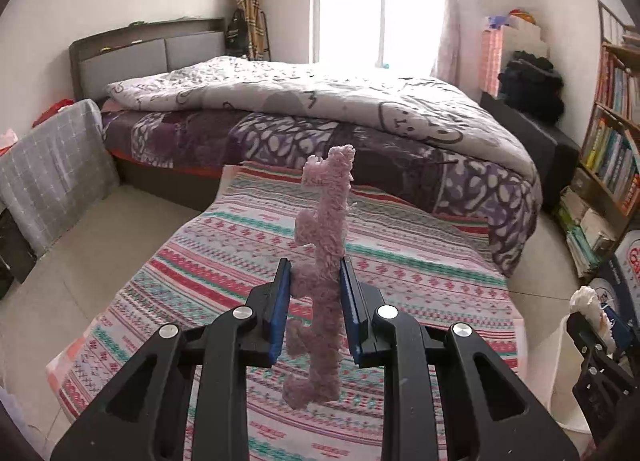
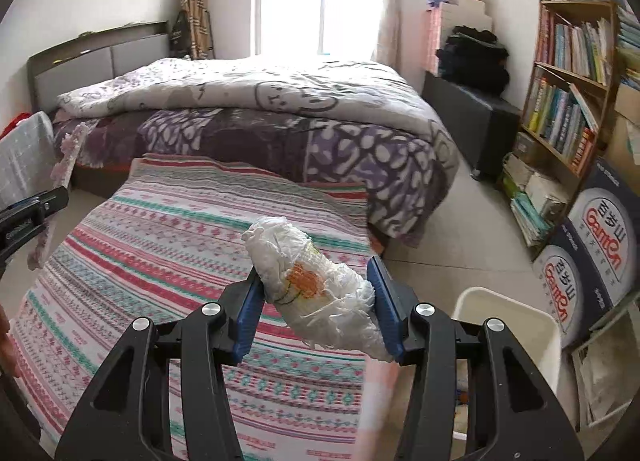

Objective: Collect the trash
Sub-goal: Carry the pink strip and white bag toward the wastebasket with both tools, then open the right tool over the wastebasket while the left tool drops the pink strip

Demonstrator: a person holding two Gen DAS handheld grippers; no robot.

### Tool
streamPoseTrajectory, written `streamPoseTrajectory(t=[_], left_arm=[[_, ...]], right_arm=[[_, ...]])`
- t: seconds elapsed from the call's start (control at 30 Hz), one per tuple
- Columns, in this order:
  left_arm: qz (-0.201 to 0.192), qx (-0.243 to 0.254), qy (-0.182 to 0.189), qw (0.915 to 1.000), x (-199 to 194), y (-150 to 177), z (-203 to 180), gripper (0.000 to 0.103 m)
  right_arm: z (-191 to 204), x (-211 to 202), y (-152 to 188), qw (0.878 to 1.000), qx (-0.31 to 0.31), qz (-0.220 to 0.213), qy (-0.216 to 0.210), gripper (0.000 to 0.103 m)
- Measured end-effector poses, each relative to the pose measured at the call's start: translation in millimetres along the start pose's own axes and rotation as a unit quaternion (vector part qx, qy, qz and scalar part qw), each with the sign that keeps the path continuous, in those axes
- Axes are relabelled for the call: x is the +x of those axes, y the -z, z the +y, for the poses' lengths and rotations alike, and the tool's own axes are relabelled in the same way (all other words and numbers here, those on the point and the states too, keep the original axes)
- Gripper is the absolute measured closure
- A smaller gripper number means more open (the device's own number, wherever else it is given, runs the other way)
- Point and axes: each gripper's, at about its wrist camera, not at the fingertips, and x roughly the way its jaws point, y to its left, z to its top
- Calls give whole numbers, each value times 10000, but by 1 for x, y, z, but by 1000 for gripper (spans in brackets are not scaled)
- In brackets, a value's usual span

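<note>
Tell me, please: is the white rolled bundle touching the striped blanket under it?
Apart. In the right wrist view the white bundle is pinched between the blue jaws of the right gripper, lifted clear above the striped blanket.

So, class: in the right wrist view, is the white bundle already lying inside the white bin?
No, the white bundle is clamped in the right gripper, beside the white bin.

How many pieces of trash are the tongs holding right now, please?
2: a pink fuzzy strip in the left tongs, a white crumpled wad in the right tongs.
</note>
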Motion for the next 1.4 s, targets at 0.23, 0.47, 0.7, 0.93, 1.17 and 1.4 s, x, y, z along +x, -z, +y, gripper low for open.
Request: streamPoseTrajectory(t=[0.23,0.47,0.7,0.93,1.17,1.4], left_arm=[[-14,209,263,9994,-5,3,-38,78],[6,517,542,9972,-11,15,-81,78],[40,865,835,9927,-19,30,-124,78],[174,1146,1244,9854,-23,45,-173,78],[248,1404,1636,9762,-31,59,-223,78],[476,1491,2088,9653,-38,74,-271,78]], right_arm=[[-39,0,4,9993,231,71,299,55],[-83,1,11,9961,531,205,668,55],[-132,6,21,9880,958,450,1126,55],[-177,7,34,9765,1381,750,1476,51],[-220,-6,46,9612,1831,767,1916,29],[-259,-34,46,9433,2341,377,2324,13]])
